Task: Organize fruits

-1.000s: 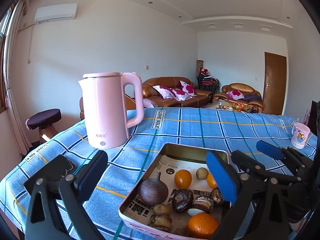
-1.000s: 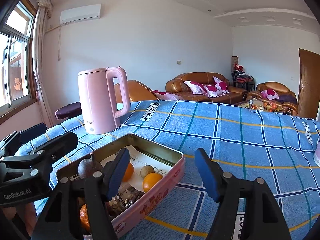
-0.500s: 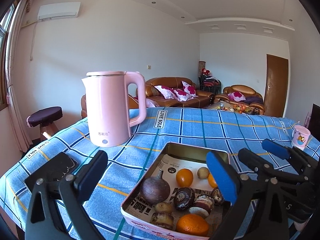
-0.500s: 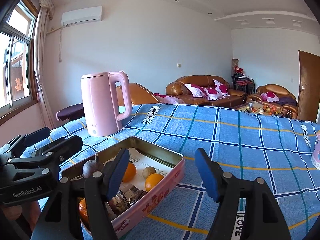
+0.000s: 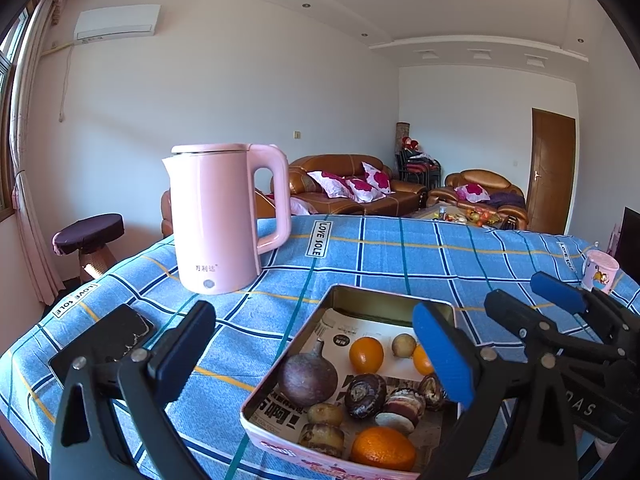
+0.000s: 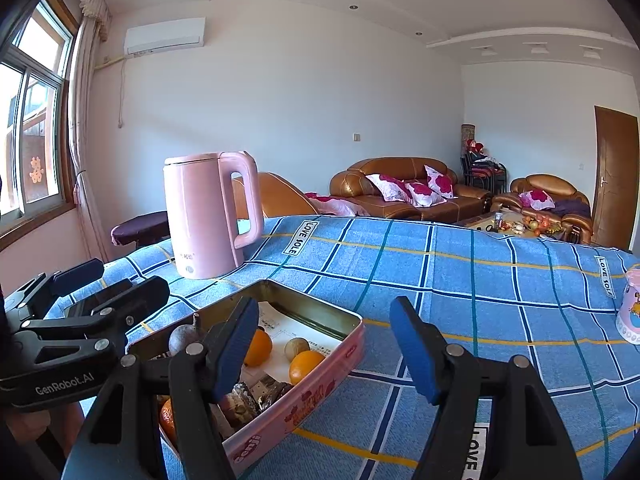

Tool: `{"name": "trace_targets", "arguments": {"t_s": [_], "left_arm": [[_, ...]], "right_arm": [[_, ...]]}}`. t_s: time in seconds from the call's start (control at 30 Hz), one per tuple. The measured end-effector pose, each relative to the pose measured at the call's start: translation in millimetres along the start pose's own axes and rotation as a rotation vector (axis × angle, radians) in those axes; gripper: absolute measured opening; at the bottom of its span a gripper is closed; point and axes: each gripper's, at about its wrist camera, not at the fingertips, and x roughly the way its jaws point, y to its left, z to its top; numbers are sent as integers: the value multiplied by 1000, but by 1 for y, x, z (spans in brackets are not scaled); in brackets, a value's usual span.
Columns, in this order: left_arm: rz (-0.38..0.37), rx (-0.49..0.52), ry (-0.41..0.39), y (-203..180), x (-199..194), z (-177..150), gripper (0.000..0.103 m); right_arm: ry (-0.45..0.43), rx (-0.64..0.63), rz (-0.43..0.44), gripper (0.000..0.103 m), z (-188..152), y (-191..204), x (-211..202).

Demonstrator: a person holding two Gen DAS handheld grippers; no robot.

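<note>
An open pink tin (image 5: 384,294) lined with printed paper sits on the blue checked tablecloth. It holds oranges (image 5: 366,354), a round purple fruit (image 5: 308,378) with a stem, and several small brown fruits (image 5: 364,394). My left gripper (image 5: 312,348) hovers open over the tin's near left side with nothing between its fingers. My right gripper (image 6: 324,348) is open above the tin's right wall (image 6: 320,392), also empty. Each gripper appears in the other's view: the right gripper (image 5: 528,300) beyond the tin's right side, the left gripper (image 6: 116,282) at its left.
A tall pink kettle (image 5: 224,220) stands behind the tin to the left. A black phone (image 5: 104,340) lies near the table's left edge. A pink mug (image 6: 630,308) stands at the far right. Bare tablecloth (image 6: 480,300) stretches right of the tin.
Both views have drifted only slightly. Both grippers stay open at the same width and nothing in the tin has moved.
</note>
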Motion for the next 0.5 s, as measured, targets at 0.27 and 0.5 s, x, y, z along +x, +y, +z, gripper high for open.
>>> {"name": "trace_targets", "arguments": {"t_s": [0.27,0.5], "left_arm": [[-10,5,8,-3,-1,2,103],[-27,8,-4,-8,-7,5,103]], "right_arm": [[-22,-17,-16,70,3,-1,-9],[-54,-46,-41,70,7,-3,-22]]}}
